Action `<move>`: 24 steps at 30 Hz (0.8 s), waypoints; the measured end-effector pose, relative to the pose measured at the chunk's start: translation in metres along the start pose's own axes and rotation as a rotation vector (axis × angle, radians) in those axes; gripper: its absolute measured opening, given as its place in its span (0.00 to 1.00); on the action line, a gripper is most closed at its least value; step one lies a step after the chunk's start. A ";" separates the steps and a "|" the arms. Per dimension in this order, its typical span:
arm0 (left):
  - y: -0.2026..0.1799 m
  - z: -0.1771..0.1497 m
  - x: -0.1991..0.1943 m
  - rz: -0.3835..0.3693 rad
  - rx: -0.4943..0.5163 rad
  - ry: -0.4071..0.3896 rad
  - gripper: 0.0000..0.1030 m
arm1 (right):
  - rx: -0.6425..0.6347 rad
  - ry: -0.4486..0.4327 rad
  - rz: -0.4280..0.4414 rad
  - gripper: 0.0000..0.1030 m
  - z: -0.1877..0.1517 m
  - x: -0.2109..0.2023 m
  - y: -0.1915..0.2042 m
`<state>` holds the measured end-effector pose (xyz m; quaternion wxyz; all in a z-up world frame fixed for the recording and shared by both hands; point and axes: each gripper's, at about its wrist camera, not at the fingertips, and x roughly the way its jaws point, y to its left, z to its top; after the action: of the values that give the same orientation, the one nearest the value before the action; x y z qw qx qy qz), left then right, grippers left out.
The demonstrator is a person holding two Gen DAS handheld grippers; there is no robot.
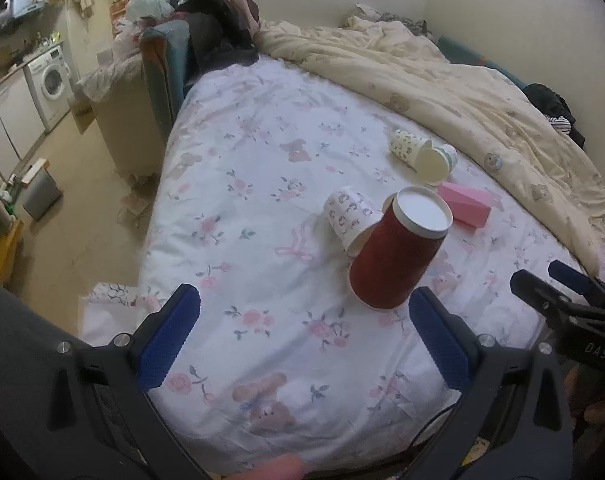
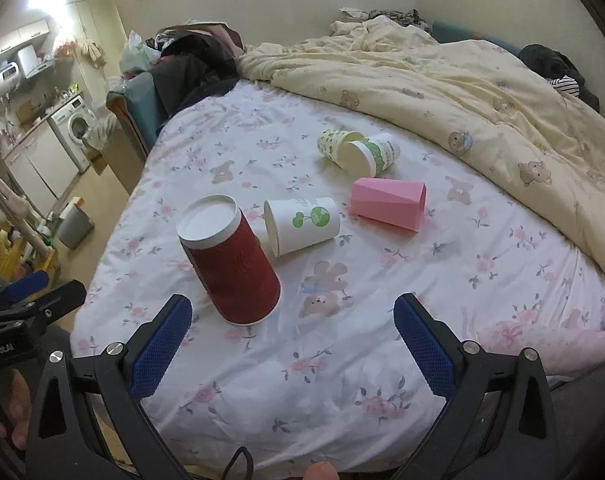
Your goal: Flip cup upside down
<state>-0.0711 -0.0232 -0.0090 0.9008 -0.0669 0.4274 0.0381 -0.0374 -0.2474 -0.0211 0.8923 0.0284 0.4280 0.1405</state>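
A red ribbed paper cup stands upside down on the floral bedsheet, white base up. A white cup with a green print lies on its side behind it. A pink cup lies on its side further right. Two more paper cups lie together at the back. My left gripper is open and empty, just short of the red cup. My right gripper is open and empty, the red cup ahead to its left.
A cream quilt is bunched along the right and far side of the bed. Clothes and bags are piled at the headboard. The bed edge drops to the floor on the left, with a bin and a washing machine.
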 end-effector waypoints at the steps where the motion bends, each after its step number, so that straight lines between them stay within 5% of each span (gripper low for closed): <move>1: -0.001 0.000 0.000 -0.001 0.000 -0.002 1.00 | 0.003 0.006 0.001 1.00 0.000 0.002 -0.001; 24: -0.003 0.002 0.001 -0.016 -0.003 0.001 1.00 | 0.003 0.010 -0.007 1.00 -0.001 0.003 -0.002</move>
<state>-0.0689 -0.0261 -0.0085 0.9007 -0.0714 0.4273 0.0315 -0.0356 -0.2484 -0.0244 0.8907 0.0275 0.4326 0.1369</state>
